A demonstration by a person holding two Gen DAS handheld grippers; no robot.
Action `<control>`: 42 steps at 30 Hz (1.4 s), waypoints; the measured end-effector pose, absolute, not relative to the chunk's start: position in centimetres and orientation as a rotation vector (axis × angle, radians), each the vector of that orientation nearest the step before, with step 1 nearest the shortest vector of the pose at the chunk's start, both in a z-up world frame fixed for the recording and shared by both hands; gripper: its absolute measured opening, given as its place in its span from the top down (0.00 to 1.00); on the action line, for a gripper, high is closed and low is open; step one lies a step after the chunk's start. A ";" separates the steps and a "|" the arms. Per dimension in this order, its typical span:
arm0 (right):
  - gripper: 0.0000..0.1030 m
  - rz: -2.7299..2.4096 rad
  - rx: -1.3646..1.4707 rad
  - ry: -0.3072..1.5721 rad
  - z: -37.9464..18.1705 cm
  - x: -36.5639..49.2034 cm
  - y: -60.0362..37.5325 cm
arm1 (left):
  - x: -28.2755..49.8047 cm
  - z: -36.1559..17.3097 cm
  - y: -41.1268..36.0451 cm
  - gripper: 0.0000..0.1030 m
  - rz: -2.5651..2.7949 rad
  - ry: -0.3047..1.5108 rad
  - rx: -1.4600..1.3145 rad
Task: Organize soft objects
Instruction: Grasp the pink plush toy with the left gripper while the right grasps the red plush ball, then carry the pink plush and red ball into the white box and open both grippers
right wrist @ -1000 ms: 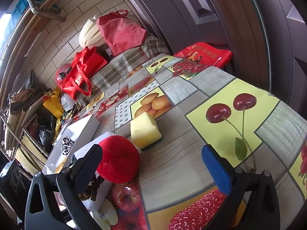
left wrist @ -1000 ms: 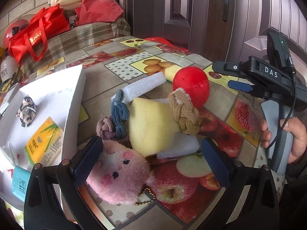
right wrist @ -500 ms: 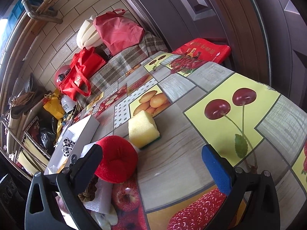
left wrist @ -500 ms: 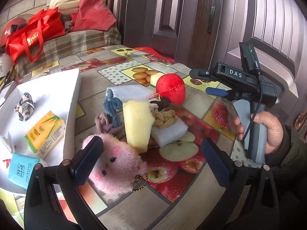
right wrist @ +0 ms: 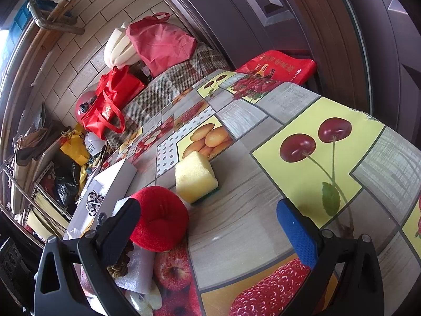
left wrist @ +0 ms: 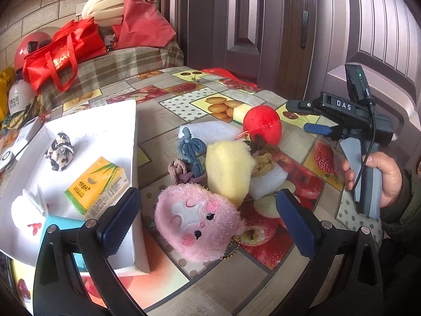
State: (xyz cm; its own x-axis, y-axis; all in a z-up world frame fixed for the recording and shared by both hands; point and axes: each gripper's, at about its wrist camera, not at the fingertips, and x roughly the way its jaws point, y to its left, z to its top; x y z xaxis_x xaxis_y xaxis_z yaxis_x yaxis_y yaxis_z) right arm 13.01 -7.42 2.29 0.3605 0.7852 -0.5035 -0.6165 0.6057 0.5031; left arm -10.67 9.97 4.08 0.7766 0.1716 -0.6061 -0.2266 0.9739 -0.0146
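Left gripper [left wrist: 208, 223]: jaws open, straddling pink plush [left wrist: 200, 226] on surface [left wrist: 168, 276]. Right gripper [right wrist: 208, 231]: jaws open, empty, beside red plush ball [right wrist: 160, 218].

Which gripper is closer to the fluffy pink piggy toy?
Left. The left gripper has the pink plush pig between its open fingers; the right gripper hovers farther back by the red plush apple.

A tabletop [left wrist: 168, 284] under a fruit-printed oilcloth runs ahead of the left gripper [left wrist: 208, 226]. Far ahead and to its left, on a plaid-covered surface [left wrist: 118, 65], sit a red tote bag [left wrist: 63, 50], a pinkish-red bag [left wrist: 142, 23] and cream foam pieces [left wrist: 105, 2]. A red helmet [left wrist: 31, 47] lies further left. A dark panelled door [left wrist: 244, 21] stands ahead. From the right gripper [right wrist: 208, 226], another red bag [right wrist: 279, 65] lies beyond the tabletop's far edge.
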 end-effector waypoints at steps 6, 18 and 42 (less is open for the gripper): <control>0.00 0.914 0.244 0.785 2.3 13.0 -7.4 | -8.4 2.2 8.4 0.01 0.152 0.745 -0.066; 0.00 1.048 -0.009 0.678 3.9 8.3 -0.6 | -10.0 3.0 8.0 0.01 0.138 0.697 -0.107; 0.52 1.080 0.190 0.429 6.6 3.9 -6.4 | -15.3 5.5 8.8 0.40 0.272 0.400 -0.089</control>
